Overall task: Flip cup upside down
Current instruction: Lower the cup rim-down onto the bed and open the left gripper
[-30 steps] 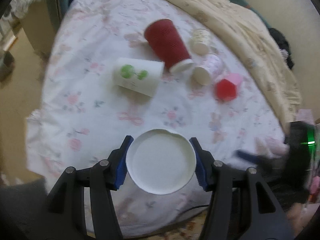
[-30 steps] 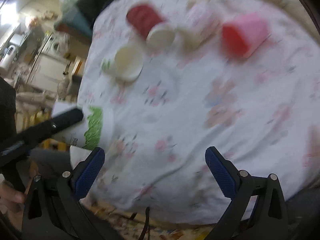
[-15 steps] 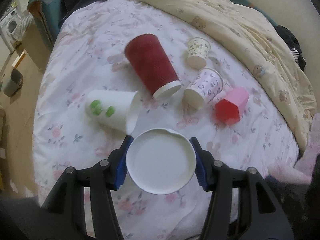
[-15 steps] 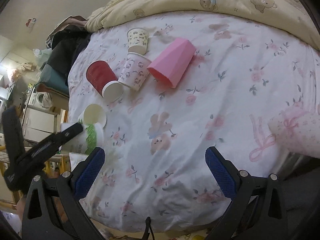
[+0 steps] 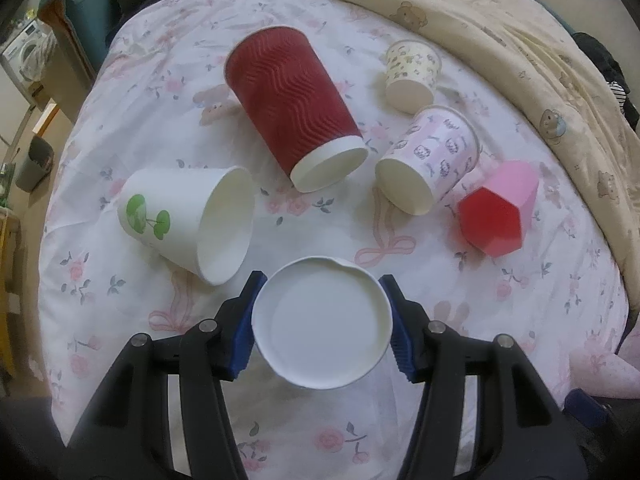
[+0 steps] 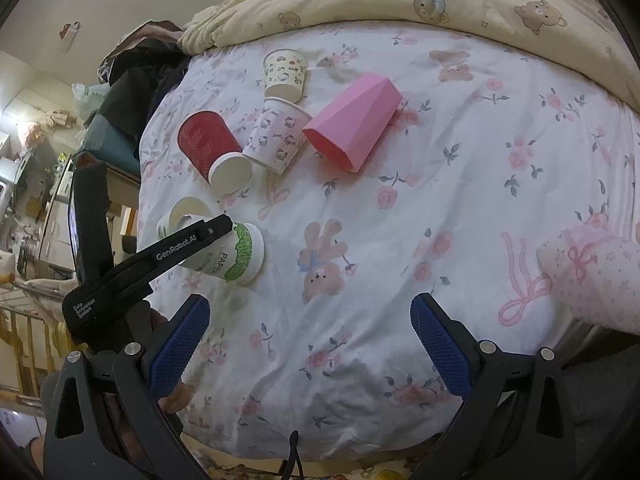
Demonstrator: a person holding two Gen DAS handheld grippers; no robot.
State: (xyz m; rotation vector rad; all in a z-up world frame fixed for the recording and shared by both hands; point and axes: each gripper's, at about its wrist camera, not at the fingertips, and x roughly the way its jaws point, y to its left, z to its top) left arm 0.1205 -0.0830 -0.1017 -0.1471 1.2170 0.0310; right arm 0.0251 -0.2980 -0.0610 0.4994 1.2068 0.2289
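My left gripper (image 5: 322, 326) is shut on a white paper cup (image 5: 321, 322); its flat bottom faces the left wrist camera and it hangs just above the floral bed sheet (image 5: 500, 300). In the right wrist view the same cup (image 6: 236, 254), with a green leaf band, is tilted, rim toward the sheet, held by the left gripper's black fingers (image 6: 188, 242). My right gripper (image 6: 310, 344) is open and empty over the near part of the bed.
Several cups lie on their sides: white with a green tree (image 5: 188, 218), red ribbed (image 5: 292, 116), Hello Kitty (image 5: 430, 164), pink faceted (image 5: 496, 208), small cream (image 5: 412, 76). A beige quilt (image 5: 500, 32) covers the far side. A pink bundle (image 6: 592, 276) lies at right.
The left gripper has carried the held cup forward and lower toward the sheet, nearer the lying cups. The right gripper has steadied and stays open.
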